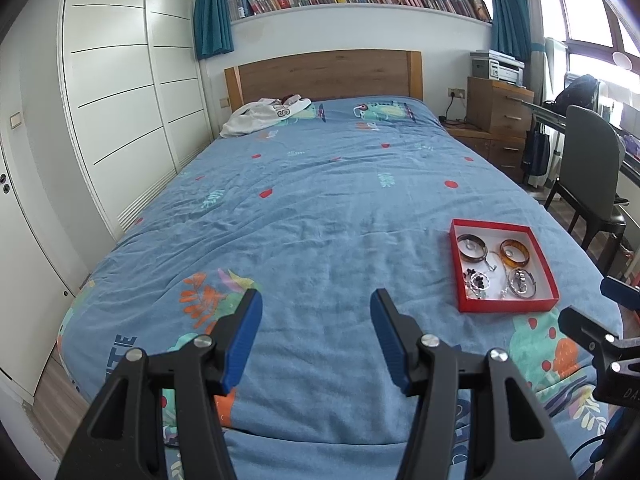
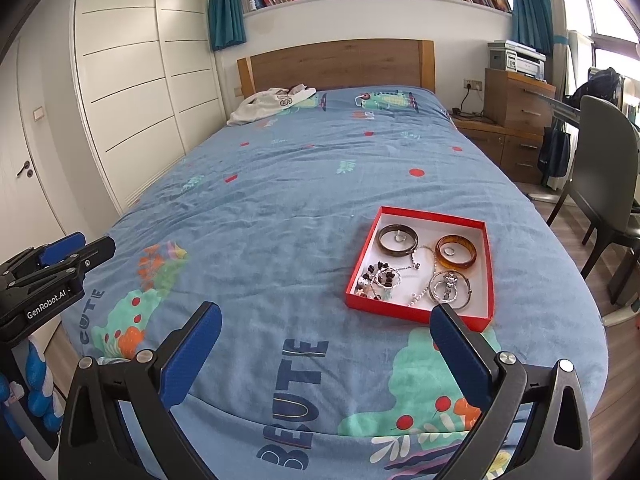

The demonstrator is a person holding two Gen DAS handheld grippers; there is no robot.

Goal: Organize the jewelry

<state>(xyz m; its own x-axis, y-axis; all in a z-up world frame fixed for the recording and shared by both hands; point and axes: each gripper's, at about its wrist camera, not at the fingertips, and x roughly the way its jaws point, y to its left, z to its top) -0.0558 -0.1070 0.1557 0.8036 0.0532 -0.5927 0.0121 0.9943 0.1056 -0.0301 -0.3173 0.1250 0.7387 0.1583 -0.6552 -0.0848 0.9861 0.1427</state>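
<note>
A red box [image 1: 459, 258] [image 2: 366, 254] with a white floor lies on the blue bedspread at the right. In it are a dark brown bangle [image 2: 397, 239], an amber bangle [image 2: 455, 257], a silver bangle [image 2: 449, 286], a dark bead bracelet [image 2: 380, 276] and thin chains. My left gripper [image 1: 316, 316] is open and empty, above the bedspread left of the box. My right gripper [image 2: 326, 330] is open and empty, its right finger [image 2: 456, 344] just in front of the box's near edge. The left gripper also shows in the right wrist view [image 2: 76, 252].
The bed [image 2: 260, 220] fills the middle, with a wooden headboard [image 2: 340, 64] and white clothing [image 2: 272, 104] near the pillow end. A white wardrobe [image 2: 132, 80] is at the left. A wooden dresser [image 2: 516, 112], a chair [image 2: 604, 168] and a desk stand at the right.
</note>
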